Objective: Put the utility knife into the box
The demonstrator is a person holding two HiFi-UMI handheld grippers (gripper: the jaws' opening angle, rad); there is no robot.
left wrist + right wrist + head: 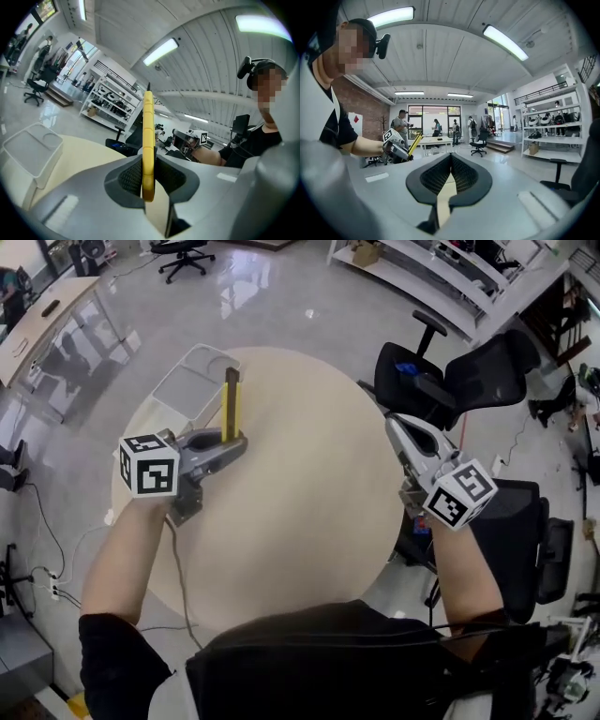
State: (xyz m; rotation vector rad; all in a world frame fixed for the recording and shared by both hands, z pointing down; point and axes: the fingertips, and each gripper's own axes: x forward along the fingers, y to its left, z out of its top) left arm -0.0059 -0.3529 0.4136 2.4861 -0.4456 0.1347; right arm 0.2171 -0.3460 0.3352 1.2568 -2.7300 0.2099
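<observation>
The yellow utility knife (231, 404) stands upright, pinched at its lower end by my left gripper (232, 441), which is shut on it above the left part of the round beige table (300, 512). In the left gripper view the knife (148, 140) rises straight up between the pads. The box (192, 381), a pale shallow tray, lies at the table's far left edge, just beyond the knife, and shows as the box (33, 150) low on the left. My right gripper (397, 427) hangs over the table's right edge, shut and empty, its pads meeting at the gripper's tip (451, 161).
Black office chairs (450, 381) stand close to the table's right side. A cable (183, 587) trails from the left gripper across the table's near edge. White shelving (441, 268) lines the far wall, and glossy floor surrounds the table.
</observation>
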